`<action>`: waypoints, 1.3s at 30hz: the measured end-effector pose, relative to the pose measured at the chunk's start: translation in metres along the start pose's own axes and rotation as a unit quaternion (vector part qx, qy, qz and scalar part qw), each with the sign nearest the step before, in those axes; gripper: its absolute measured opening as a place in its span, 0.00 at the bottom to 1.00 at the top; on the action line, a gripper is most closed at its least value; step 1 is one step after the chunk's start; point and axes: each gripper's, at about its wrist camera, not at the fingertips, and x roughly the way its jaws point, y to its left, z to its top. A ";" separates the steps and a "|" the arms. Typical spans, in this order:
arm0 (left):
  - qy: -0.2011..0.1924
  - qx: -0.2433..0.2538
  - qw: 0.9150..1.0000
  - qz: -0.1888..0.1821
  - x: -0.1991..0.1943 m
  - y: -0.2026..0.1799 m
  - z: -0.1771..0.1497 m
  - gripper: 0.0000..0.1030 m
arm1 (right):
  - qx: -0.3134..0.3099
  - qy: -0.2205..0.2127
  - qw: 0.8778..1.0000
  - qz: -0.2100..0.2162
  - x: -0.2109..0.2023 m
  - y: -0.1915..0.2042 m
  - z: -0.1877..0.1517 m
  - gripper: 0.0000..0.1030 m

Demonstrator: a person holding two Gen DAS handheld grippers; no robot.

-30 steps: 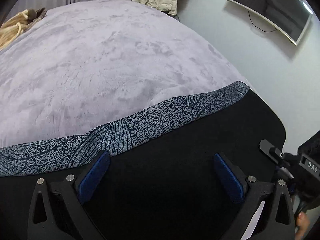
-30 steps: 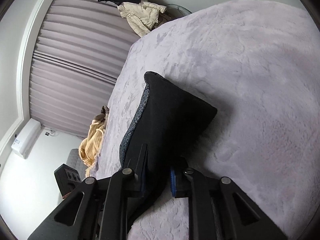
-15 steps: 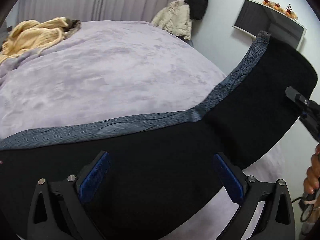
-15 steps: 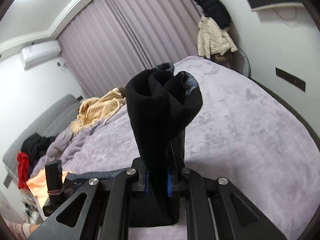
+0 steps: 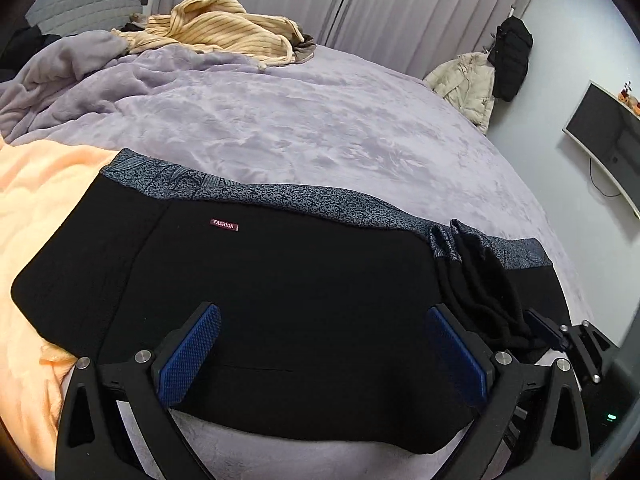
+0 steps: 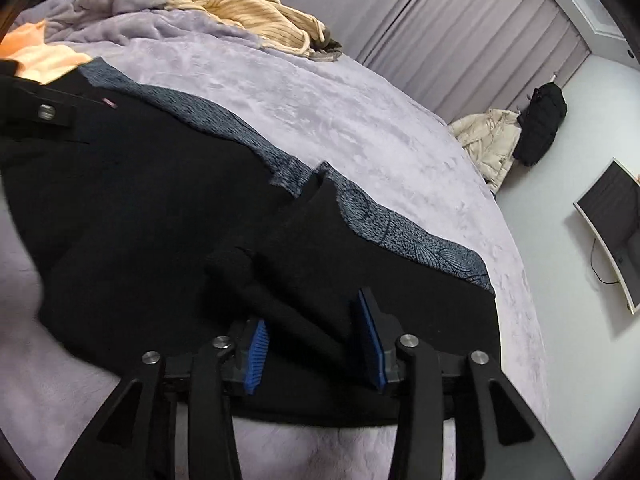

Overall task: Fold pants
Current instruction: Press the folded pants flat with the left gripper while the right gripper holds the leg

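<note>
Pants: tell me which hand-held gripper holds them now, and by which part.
Neither. The right hand-held gripper is opening; a bunched black fold of the pants lies between its pads, unpinched. The left hand-held gripper stands wide open over the flat cloth.

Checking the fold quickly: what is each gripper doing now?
Left gripper: open, holding nothing, above the pants.
Right gripper: jaws opening, pants fabric between the pads, no grip.

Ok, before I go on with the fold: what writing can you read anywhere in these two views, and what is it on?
"FASHION": white letters on a small dark red woven tag sewn to the black pants with the grey patterned side stripe.
The same tag in the right wrist view: too small and blurred to read.
No other text is visible.
</note>
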 end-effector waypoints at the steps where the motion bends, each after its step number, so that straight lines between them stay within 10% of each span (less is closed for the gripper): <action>1: 0.002 0.002 1.000 -0.006 0.001 -0.001 0.000 1.00 | 0.016 -0.010 1.000 0.023 -0.015 -0.006 0.000 0.53; 5: 0.012 0.027 0.998 -0.063 -0.003 -0.019 -0.001 1.00 | 0.167 -0.052 0.973 0.150 -0.057 -0.067 -0.006 0.60; 7: 0.021 0.049 0.994 -0.094 -0.003 -0.038 0.000 1.00 | 0.284 -0.045 0.931 0.225 -0.048 -0.112 -0.025 0.60; 9: 0.033 0.068 0.990 -0.117 0.000 -0.060 0.002 0.98 | 0.404 -0.017 0.864 0.300 -0.020 -0.147 -0.052 0.53; 11: 0.050 0.089 0.986 -0.134 0.007 -0.081 0.003 0.74 | 0.482 -0.001 0.804 0.347 0.003 -0.162 -0.079 0.43; 16: 0.107 0.113 0.974 -0.165 0.032 -0.121 0.006 0.61 | 0.551 0.014 0.740 0.385 0.036 -0.170 -0.107 0.43; 25: 0.154 0.120 0.969 -0.150 0.078 -0.145 0.008 0.59 | 0.597 0.015 0.711 0.372 0.065 -0.177 -0.108 0.42; 26: 0.154 0.121 0.970 -0.146 0.079 -0.146 0.007 0.50 | 0.602 0.019 0.707 0.371 0.070 -0.177 -0.108 0.16; 28: 0.155 0.126 0.971 -0.129 0.076 -0.147 0.006 0.44 | 0.608 0.035 0.701 0.370 0.077 -0.175 -0.107 0.04; 33: 0.124 0.109 0.979 -0.117 0.051 -0.122 0.000 0.44 | 0.548 0.013 0.748 0.375 0.048 -0.174 -0.090 0.04; 37: 0.086 0.081 0.988 -0.101 0.029 -0.089 -0.007 0.74 | 0.560 0.061 0.741 0.365 0.068 -0.165 -0.102 0.14; 39: 0.052 0.073 0.993 -0.074 0.015 -0.073 -0.011 0.92 | 0.557 0.037 0.731 0.392 0.056 -0.160 -0.101 0.42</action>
